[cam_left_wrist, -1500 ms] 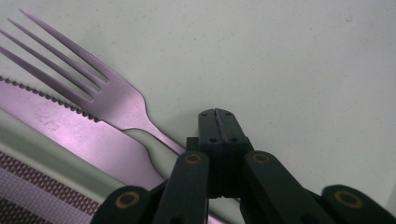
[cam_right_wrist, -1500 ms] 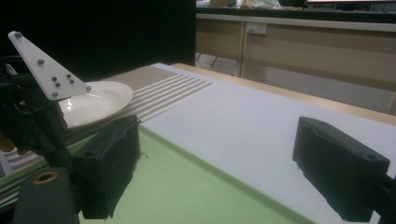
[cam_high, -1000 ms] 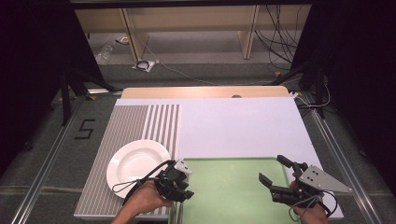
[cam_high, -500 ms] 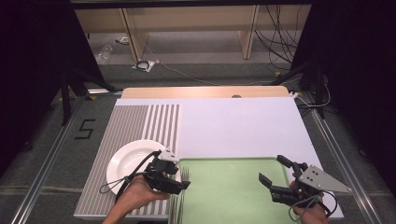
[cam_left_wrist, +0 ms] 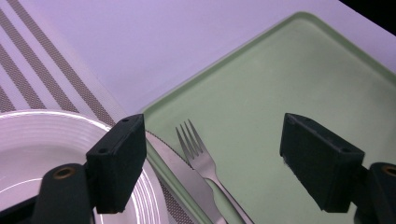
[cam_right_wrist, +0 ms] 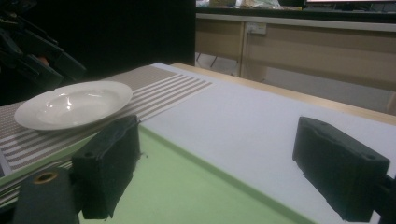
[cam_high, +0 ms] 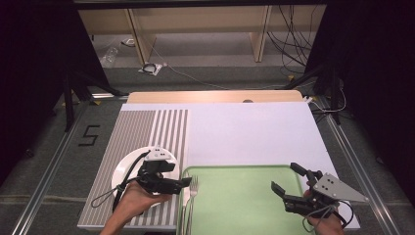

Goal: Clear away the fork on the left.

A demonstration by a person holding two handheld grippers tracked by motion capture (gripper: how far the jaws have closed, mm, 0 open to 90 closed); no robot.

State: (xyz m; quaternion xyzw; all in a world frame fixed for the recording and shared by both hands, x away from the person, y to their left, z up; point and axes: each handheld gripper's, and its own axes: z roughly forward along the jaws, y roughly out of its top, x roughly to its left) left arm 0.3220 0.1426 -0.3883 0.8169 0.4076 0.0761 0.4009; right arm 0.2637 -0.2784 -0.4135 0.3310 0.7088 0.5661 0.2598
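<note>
A metal fork (cam_high: 194, 188) (cam_left_wrist: 201, 159) lies on the left end of the green tray (cam_high: 244, 196) (cam_left_wrist: 303, 88), tines pointing away from me. A knife (cam_left_wrist: 187, 184) lies beside it along the tray's edge, next to the white plate (cam_high: 128, 166) (cam_left_wrist: 32, 149). My left gripper (cam_high: 182, 182) (cam_left_wrist: 219, 154) hovers over the plate's right rim, pointing at the tray. Its jaws have just been opening and hold nothing; the fork rests on the tray below them. My right gripper (cam_high: 288, 179) (cam_right_wrist: 224, 163) stands open and empty over the tray's right end.
The plate (cam_right_wrist: 74, 105) sits on a striped placemat (cam_high: 142, 132) (cam_right_wrist: 163, 86) at the left. A white sheet (cam_high: 249, 132) covers the table's middle and right. The table's wooden far edge (cam_high: 210, 96) borders a floor with cables.
My left gripper has drawn back to the left and risen from the tray's left end, its jaws spreading. The fork now lies uncovered on the tray. The right gripper has stayed put.
</note>
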